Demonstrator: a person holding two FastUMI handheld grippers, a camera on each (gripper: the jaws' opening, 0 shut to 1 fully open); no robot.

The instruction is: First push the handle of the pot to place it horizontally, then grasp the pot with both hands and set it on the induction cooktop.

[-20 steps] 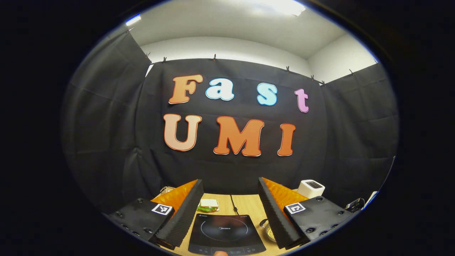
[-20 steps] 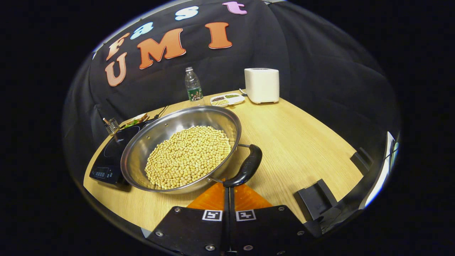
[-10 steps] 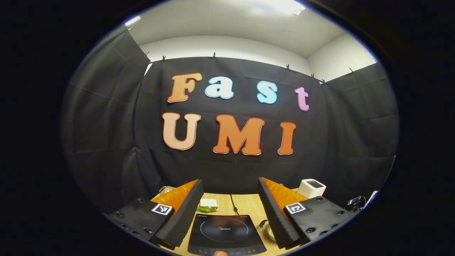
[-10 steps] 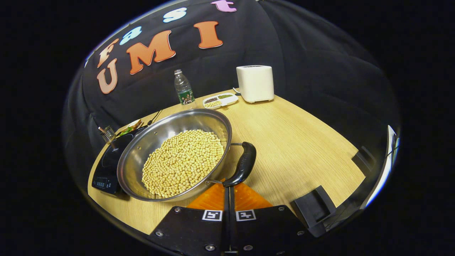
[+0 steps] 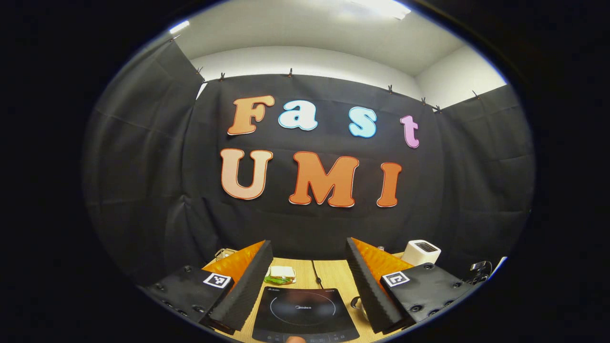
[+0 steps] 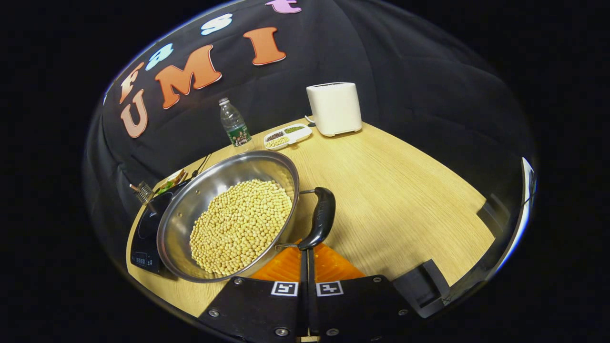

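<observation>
Two views, left first: you are holding the left gripper high, its fingers spread wide and empty, over the induction cooktop, much as a second ago. In the right gripper view, you are pressing the right gripper, fingers closed together on nothing, against the pot handle. The pot of soybeans on the table has been rotating, so the pushing step looks underway.

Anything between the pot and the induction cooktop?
Nothing visible. The pot of beans sits right beside the induction cooktop, its rim partly hiding the cooktop in the right gripper view. The cooktop's glass is bare, framed by the left gripper's open jaws.
</observation>
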